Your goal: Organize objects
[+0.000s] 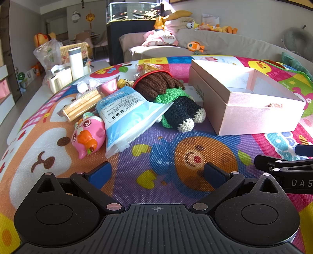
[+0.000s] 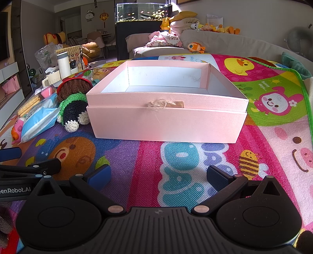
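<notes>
An open pink box [image 2: 166,121] [image 1: 254,117] stands on a colourful play mat [image 1: 137,168]; nothing shows inside it. Left of the box lies a heap of things: a crocheted doll [image 1: 172,97] [image 2: 72,103] with brown hair and a green top, a blue plastic pouch [image 1: 125,115] [image 2: 39,119], a pink toy pig [image 1: 88,134] [image 2: 16,129] and a pack of wooden sticks [image 1: 82,105]. My left gripper [image 1: 156,173] hovers open over the mat, short of the heap. My right gripper [image 2: 158,175] is open too, in front of the box. Neither holds anything.
Behind the heap stand a white flask [image 1: 76,62], mugs and a plastic bag [image 1: 48,51]. A sofa [image 1: 225,45] with cushions and plush toys runs along the back, with a fish tank [image 2: 143,12] beside it. Each gripper's side shows at the other view's edge.
</notes>
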Demonstrator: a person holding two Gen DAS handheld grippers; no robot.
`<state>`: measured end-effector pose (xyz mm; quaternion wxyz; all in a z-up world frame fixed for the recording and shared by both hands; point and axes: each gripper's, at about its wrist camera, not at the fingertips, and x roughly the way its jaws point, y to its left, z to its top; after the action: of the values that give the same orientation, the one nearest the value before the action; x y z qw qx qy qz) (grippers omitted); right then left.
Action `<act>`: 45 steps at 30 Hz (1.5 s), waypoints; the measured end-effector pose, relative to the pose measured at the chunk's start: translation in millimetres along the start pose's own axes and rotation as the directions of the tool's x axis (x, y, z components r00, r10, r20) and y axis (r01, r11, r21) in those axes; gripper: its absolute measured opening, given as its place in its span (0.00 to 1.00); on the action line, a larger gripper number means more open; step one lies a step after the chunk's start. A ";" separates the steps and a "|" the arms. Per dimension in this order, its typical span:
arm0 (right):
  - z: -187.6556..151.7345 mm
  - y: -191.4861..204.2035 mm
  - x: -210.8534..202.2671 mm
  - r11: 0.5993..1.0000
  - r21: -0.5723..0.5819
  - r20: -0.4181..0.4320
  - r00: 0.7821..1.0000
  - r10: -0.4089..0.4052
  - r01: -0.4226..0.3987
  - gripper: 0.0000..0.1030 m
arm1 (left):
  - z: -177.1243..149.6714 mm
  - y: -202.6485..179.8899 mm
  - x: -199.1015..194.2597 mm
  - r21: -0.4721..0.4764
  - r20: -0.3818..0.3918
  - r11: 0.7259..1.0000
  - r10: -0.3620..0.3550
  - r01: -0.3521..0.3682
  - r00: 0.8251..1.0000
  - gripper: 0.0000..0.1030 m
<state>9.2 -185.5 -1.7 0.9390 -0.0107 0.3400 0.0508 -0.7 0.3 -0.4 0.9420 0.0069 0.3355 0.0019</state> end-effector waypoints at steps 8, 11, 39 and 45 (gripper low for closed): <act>0.0 0.2 0.1 1.000 0.000 0.000 1.000 0.000 0.000 1.00 | -0.8 0.2 -0.1 0.000 0.000 1.000 0.000 0.000 1.000 1.00; -0.1 0.1 0.1 1.000 0.000 0.000 1.000 0.000 0.000 1.00 | -1.3 0.4 -0.4 0.001 0.000 1.000 0.001 -0.001 1.000 1.00; 1.4 -9.5 -7.9 0.994 -0.065 -0.084 0.993 0.086 -0.092 1.00 | 45.6 77.6 -33.4 -0.235 0.101 0.969 -0.052 0.075 0.994 0.99; 0.6 -10.4 -10.8 0.992 -0.072 -0.094 0.991 0.096 -0.103 1.00 | 62.9 106.1 -7.6 -0.379 -0.013 0.917 -0.142 0.126 0.990 0.95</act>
<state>2.4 -196.7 5.6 0.9178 -0.0321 0.3801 0.1101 33.3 105.6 54.6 0.9167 -0.1970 0.3476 0.0020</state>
